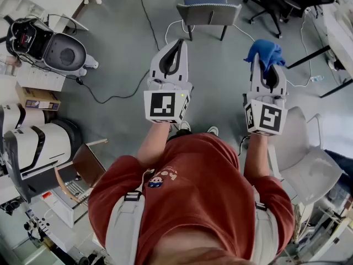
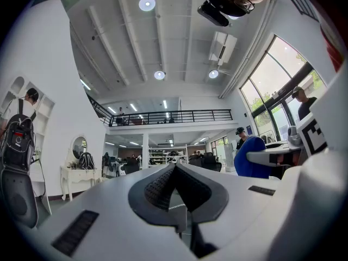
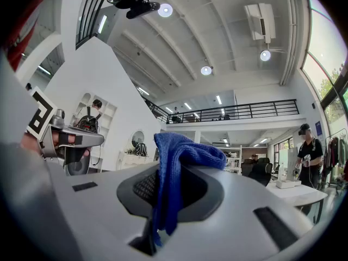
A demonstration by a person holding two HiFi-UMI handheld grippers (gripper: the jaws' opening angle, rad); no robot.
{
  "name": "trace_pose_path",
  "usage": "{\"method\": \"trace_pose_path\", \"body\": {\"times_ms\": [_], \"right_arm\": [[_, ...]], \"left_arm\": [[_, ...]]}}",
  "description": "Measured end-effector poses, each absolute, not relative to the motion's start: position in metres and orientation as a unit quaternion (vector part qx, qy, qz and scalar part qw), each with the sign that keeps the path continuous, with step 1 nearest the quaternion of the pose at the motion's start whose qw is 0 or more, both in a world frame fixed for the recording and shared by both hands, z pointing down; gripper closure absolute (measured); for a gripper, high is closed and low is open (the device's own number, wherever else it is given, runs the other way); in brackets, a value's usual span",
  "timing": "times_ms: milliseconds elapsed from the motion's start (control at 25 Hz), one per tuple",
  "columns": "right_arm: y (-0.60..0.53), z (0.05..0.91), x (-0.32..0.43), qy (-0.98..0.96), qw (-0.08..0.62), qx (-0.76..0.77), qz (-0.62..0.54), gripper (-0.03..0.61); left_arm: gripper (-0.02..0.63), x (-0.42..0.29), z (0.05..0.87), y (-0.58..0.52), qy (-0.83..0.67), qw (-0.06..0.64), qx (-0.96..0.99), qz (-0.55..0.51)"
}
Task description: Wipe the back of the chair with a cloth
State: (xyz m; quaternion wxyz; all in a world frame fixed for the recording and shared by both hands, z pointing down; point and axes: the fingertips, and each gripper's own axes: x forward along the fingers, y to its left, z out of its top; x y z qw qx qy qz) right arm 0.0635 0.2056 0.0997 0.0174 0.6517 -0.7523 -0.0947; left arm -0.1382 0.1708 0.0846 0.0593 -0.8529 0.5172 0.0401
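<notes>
Two grippers are raised above the floor, with the cloth in the right one.
The right gripper has its jaws clamped on a blue cloth that bunches over the tips. The left gripper has its jaws pressed together with nothing between them. A chair with a grey back stands far ahead on the grey floor, well apart from both.

Cloth: solid blue, nubbly weave; 1 o'clock in your head view.
Your left gripper: pale grey shell; dark grey ribbed pads.
Your right gripper: same pale grey and dark grey.
Marker cubes: black squares on white, one on each gripper.
Chair: grey back, blue seat, black legs; 12 o'clock.
Your shirt: rust red, small cartoon print.
Floor: plain grey.
</notes>
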Motion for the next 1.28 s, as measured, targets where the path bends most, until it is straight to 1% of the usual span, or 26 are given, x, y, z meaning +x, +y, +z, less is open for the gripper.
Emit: {"method": "trace_pose_path", "body": {"times_ms": [400, 800, 920, 1080, 1280], "right_arm": [[0.205, 0.102, 0.040, -0.754, 0.024, 0.650, -0.091, 0.525], [0.194, 0.109, 0.001, -0.744, 0.010, 0.663, -0.083, 0.525], [0.188, 0.114, -0.009, -0.741, 0.012, 0.667, -0.078, 0.525], [0.172, 0.121, -0.010, -0.740, 0.018, 0.668, -0.073, 0.525], [0.142, 0.132, 0.006, -0.740, 0.019, 0.669, -0.063, 0.525]], "left_arm": [[0.604, -0.156, 0.085, 0.173, 0.517, 0.051, -0.854, 0.043], [0.604, -0.203, 0.096, 0.162, 0.514, 0.048, -0.855, 0.047], [0.604, -0.212, 0.105, 0.156, 0.509, 0.037, -0.860, 0.027], [0.604, -0.213, 0.108, 0.138, 0.508, 0.042, -0.859, 0.036], [0.604, -0.197, 0.115, 0.109, 0.507, 0.044, -0.860, 0.035]]}}
